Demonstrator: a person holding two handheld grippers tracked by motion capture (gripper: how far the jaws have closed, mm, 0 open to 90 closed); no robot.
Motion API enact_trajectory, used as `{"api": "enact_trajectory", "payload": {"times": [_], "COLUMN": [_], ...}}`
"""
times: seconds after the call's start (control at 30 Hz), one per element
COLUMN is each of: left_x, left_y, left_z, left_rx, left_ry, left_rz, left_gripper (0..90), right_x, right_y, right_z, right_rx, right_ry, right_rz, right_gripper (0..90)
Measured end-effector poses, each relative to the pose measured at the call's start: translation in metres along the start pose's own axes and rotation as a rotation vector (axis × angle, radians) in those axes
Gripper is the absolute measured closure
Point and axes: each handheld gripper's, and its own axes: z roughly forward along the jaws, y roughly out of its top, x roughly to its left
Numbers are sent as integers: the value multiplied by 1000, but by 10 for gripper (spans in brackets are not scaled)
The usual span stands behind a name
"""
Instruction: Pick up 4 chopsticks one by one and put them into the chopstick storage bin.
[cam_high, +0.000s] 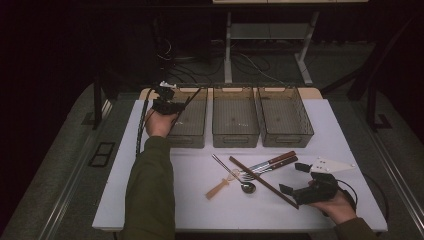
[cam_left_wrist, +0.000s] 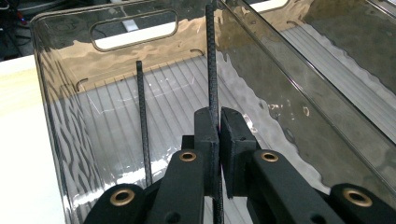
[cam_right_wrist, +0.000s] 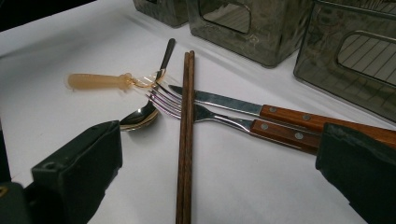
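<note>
Risk: left gripper (cam_left_wrist: 218, 135), jaws clamped on thin black carbon-weave chopstick (cam_left_wrist: 212, 60) over far-left smoky plastic bin (cam_left_wrist: 60, 154), drops it outside if tilted. Right gripper (cam_right_wrist: 219, 186) wide open, empty, near brown wooden chopstick pair (cam_right_wrist: 187, 140).

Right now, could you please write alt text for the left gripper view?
The left gripper, jaws shut, holds a thin black chopstick upright inside a clear smoky bin. A second black chopstick leans in the bin to its left.
</note>
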Motion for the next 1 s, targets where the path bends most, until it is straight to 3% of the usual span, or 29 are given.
{"api": "enact_trajectory", "payload": {"times": [0.27, 0.43, 0.7, 1.0], "left_x": [2, 1, -7, -19], "left_y": [2, 2, 7, 10], "left_z": [3, 2, -11, -28], "left_rx": [-32, -27, -65, -62], "left_ry": [21, 46, 17, -41], "left_rz": [-11, 3, 53, 126], "left_gripper": [838, 712, 618, 501], "right_x": [0, 0, 0, 0], "right_y": [0, 0, 0, 0], "right_z": [0, -1, 0, 0], "right_rx": [-5, -5, -2, -1], "right_ry": [1, 4, 1, -1], "right_rz": [0, 0, -2, -2], "right_gripper": [7, 7, 7, 7]}}
